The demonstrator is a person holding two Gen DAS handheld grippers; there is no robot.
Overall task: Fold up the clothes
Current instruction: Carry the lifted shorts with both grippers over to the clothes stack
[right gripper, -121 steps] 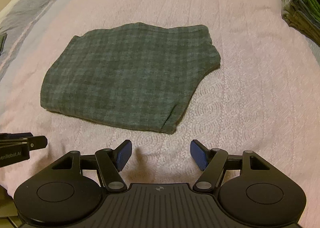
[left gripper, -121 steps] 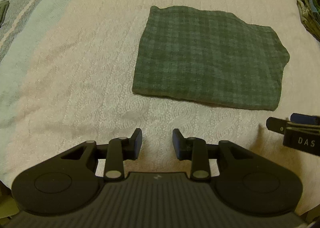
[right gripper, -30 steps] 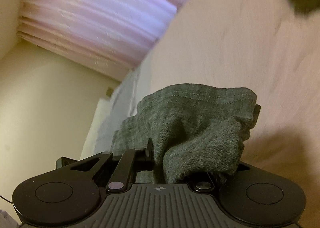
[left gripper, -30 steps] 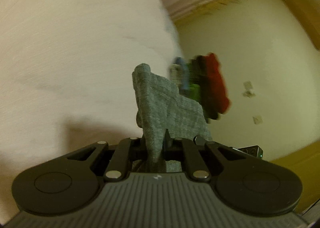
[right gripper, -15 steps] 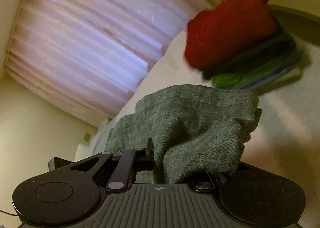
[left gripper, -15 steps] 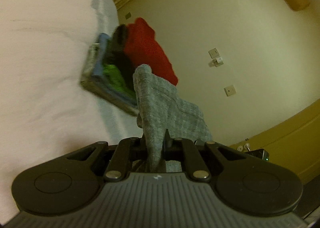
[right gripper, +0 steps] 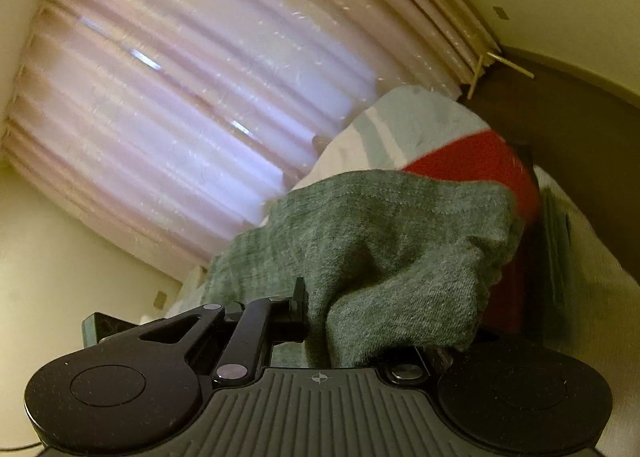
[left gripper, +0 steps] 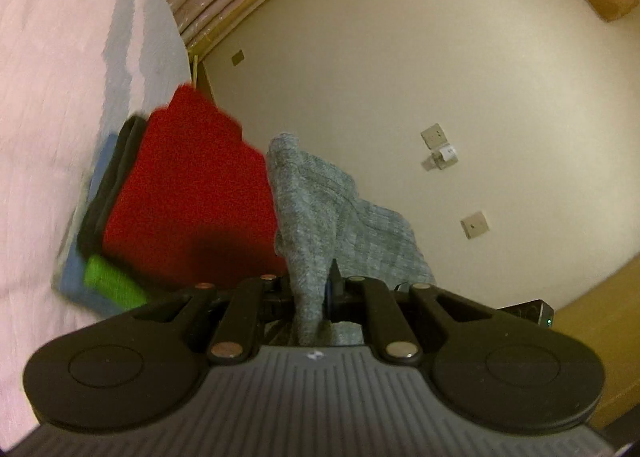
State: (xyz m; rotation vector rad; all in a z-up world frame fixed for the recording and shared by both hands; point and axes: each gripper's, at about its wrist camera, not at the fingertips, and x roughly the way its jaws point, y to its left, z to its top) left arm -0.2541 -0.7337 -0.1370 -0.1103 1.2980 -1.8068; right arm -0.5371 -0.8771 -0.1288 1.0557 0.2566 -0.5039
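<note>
Both grippers hold the folded green plaid garment [left gripper: 320,225] up off the bed. My left gripper [left gripper: 310,289] is shut on one edge of it; the cloth stands up between the fingers. My right gripper [right gripper: 320,321] is shut on the garment [right gripper: 384,253], which bulges over and hides the right finger. A stack of folded clothes with a red piece [left gripper: 192,193] on top lies just beyond the garment, and also shows in the right wrist view [right gripper: 480,161].
The pink quilted bed [left gripper: 44,105] fills the left of the left wrist view. A cream wall with sockets [left gripper: 436,145] is behind the stack. Pink curtains [right gripper: 180,97] hang at the bed's far side. The other gripper's body [left gripper: 536,311] pokes out at right.
Both grippers have carried the garment further toward the clothes stack. The red-topped stack is now much closer and larger in both views.
</note>
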